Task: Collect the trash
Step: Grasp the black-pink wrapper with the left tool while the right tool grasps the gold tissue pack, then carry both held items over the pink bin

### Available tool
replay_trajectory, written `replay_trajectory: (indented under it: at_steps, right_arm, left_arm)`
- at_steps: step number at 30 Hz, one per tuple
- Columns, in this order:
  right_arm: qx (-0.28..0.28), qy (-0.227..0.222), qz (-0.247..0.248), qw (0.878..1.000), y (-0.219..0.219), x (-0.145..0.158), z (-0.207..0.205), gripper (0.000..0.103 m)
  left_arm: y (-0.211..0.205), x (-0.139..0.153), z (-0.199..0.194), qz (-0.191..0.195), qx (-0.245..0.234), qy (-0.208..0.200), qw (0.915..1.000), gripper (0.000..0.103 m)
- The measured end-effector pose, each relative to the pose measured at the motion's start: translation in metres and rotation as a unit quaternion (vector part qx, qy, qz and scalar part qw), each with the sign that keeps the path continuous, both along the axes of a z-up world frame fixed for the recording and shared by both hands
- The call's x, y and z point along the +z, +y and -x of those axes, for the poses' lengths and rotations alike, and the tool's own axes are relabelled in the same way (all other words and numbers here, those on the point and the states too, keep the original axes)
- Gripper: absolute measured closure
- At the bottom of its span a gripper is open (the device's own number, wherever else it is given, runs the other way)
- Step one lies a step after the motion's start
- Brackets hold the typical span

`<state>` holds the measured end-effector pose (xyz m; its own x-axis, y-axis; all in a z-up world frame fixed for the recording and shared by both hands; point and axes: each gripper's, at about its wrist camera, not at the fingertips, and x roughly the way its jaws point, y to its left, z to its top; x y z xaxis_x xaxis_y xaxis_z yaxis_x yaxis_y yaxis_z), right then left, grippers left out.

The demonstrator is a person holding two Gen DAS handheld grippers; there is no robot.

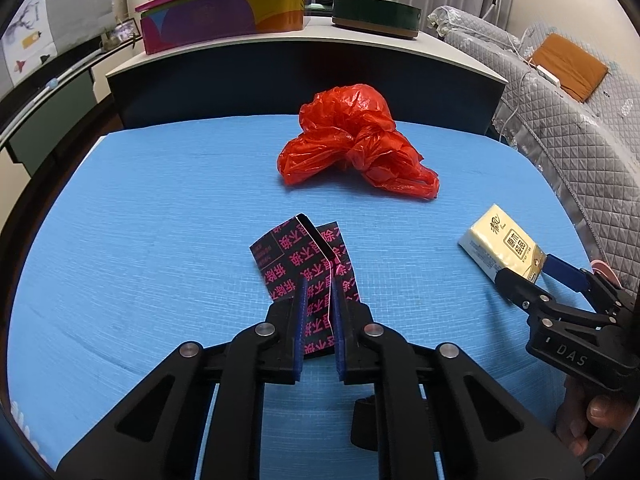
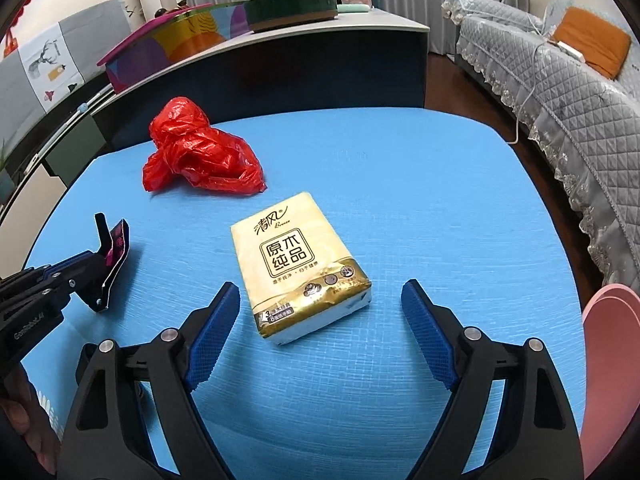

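left wrist view: my left hand-held gripper point(image 1: 319, 288) is clenched on a folded black wrapper point(image 1: 304, 256) printed with pink chinese characters, its pads pinching the raised crease so i can lift it off the blue tabletop point(image 1: 160, 200). a crumpled red plastic bag point(image 1: 352, 140) lies farther back, well apart. my right hand-held gripper point(image 1: 520, 268), lettered "das" on its body, sits at the tissue pack point(image 1: 500, 244).

right wrist view: my right hand-held gripper point(image 2: 320, 296) is released, jaws wide, straddling the near end of the yellow tissue pack point(image 2: 300, 264), pads not touching. its label reads "原木纯品". i judge a grasp comes next.
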<state>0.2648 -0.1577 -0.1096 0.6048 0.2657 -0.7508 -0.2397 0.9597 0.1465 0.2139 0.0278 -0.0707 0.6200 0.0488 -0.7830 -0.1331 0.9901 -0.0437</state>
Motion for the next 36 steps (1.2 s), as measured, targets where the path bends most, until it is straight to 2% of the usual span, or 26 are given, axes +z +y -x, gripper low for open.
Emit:
replay_trajectory:
  at_steps: [3,5,8,18,36]
  right_arm:
    - [0.003,0.003,0.003,1.0,0.002,-0.001,0.0,0.032]
    - [0.007,0.004,0.005,1.0,0.003,-0.002,0.001,0.043]
    - [0.011,-0.001,0.013,1.0,0.005,-0.001,0.005,0.047]
    - [-0.005,-0.036,0.0,0.999,-0.009,0.025,0.024,0.049]
    - [-0.018,-0.1,0.011,0.995,-0.045,0.095,0.095,0.049]
  left_arm:
    - [0.0,0.001,0.001,-0.001,0.002,-0.002,1.0,0.093]
    - [0.0,0.003,0.001,-0.001,0.002,-0.004,1.0,0.094]
    - [0.0,0.005,0.002,-0.002,0.002,-0.007,1.0,0.095]
    - [0.0,0.017,0.01,-0.001,-0.002,-0.025,0.9997,0.098]
    - [-0.018,0.055,0.046,0.008,-0.021,-0.076,0.9968,0.098]
